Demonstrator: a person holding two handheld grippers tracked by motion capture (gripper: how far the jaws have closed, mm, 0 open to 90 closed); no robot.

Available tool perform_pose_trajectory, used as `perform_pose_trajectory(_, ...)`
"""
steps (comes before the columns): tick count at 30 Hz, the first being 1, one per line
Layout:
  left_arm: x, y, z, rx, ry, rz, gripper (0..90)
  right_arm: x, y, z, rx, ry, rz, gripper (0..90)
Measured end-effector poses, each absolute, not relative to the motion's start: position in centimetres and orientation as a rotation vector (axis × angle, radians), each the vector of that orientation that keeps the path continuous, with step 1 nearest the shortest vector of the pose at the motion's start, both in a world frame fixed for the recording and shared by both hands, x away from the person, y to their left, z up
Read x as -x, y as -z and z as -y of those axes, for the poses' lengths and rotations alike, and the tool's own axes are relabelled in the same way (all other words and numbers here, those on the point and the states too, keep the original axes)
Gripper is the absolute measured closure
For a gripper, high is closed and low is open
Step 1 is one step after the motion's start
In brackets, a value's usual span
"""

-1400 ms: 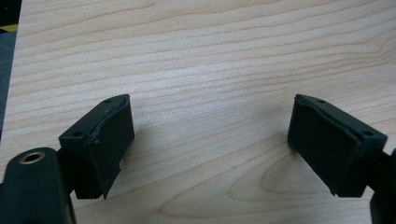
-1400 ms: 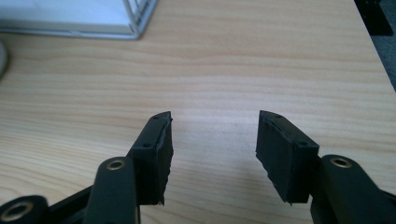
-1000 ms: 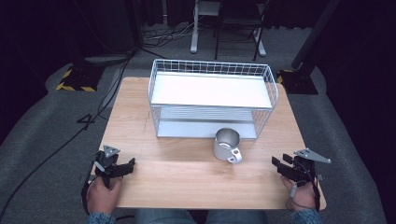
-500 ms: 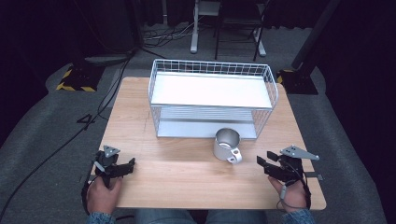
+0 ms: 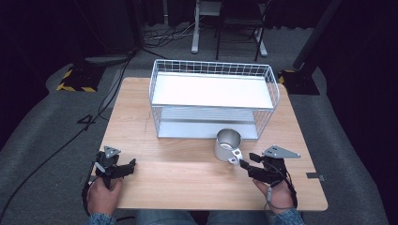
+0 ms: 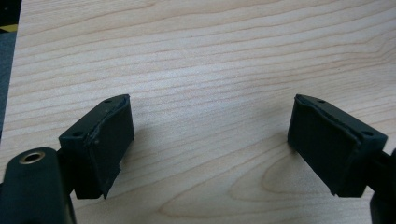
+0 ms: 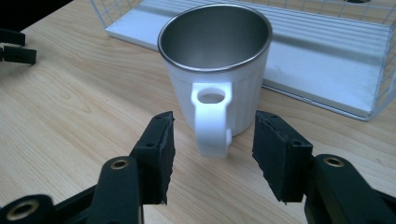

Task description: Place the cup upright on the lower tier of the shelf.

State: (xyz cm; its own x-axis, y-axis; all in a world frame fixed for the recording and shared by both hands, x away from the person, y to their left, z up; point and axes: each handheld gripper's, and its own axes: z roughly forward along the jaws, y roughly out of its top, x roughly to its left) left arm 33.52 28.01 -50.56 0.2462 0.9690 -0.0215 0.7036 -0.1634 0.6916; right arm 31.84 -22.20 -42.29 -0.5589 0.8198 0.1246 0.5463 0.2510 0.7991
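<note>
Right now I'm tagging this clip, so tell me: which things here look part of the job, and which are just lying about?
Likely in play:
- mug, upright, its handle between the open jaws of the right claw, not yet gripped
- wire rack just behind the mug

Idle or background:
- left claw, open over bare table
- floor cables
- chair legs beyond the table

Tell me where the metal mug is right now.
In the high view, the metal mug stands upright on the table's right half, just before the wire rack, its handle toward the open right gripper.
</note>
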Motion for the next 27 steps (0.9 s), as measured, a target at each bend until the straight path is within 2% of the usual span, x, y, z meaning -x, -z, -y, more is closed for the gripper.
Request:
perform_pose_trajectory(11,-33.5,50.6,-28.0,-1.938,-0.586,-1.52,14.9,-33.2,43.3,20.8,-1.287,-1.14,-2.26,52.7)
perform_pose_trajectory(17,-33.5,50.6,-28.0,-1.938,-0.586,-1.52,14.9,-34.1,43.9,20.2,-1.305,-1.073,-2.29,60.2)
perform_pose_trajectory(24,-33.5,50.6,-28.0,-1.937,-0.586,-1.52,14.9,-34.6,44.2,19.9,-1.314,-1.045,-2.305,64.3)
perform_pose_trajectory(27,-33.5,50.6,-28.0,-1.938,-0.586,-1.52,14.9,-34.6,44.2,19.8,-1.297,-1.04,-2.306,69.5)
